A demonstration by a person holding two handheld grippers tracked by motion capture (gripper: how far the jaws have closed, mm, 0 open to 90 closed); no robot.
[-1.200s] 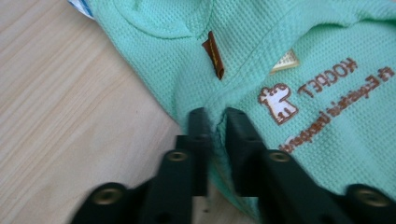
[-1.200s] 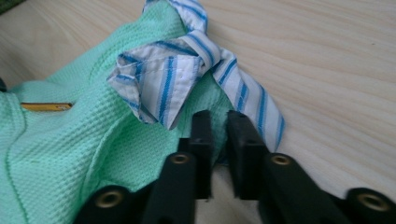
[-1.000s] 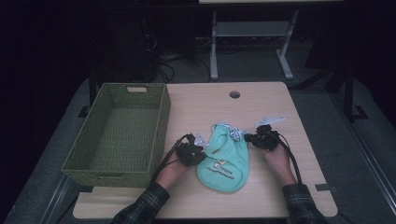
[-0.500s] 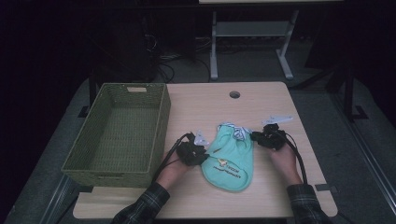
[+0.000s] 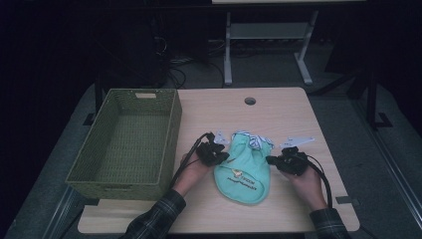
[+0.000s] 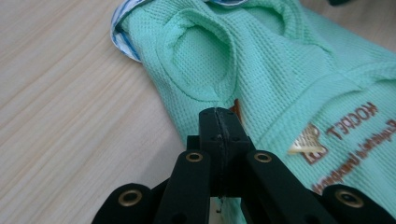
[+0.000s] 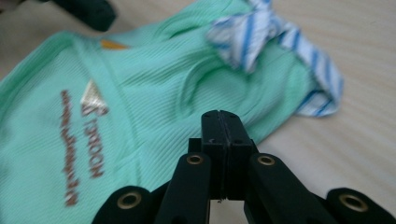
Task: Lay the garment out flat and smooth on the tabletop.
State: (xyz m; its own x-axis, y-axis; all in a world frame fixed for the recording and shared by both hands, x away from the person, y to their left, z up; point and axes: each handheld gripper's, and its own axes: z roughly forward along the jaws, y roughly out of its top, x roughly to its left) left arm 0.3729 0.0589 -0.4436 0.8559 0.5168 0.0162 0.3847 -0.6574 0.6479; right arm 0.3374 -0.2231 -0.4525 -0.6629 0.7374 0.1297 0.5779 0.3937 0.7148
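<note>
Left gripper (image 5: 219, 155): nearest the basket (image 5: 175, 117), just off its right wall. The jaws have just been closing and now meet flush. In the left gripper view (image 6: 218, 116) I see no cloth between the tips, which sit at the shirt's edge below an armhole.
Right gripper (image 5: 271, 160): well apart from the basket, on the shirt's far side from it. Its jaws have also just been closing and are clenched. In the right gripper view (image 7: 221, 119) the tips lie over the hem with nothing caught between them that I can see.
Green shirt (image 5: 244, 172): flat on the table (image 5: 278, 109), to the right of the basket and not touching it, between my two grippers, printed side up.
Striped collar (image 5: 251, 138): at the shirt's end farther from me, about level with the middle of the basket's right wall.
Step, as I read it: getting a hold on both sides of the shirt so it can go across to the basket.
Doing it well: I would open both sets of jaws and slide the lower one under the hem on each side. I would bite both layers at matching points and check that cloth shows between the tips before lifting.
Lift: I would raise both hands together and keep the shirt taut, high enough to clear the basket's rim.
Risk: a shut jaw with no cloth in it only drags or bunches the fabric.
</note>
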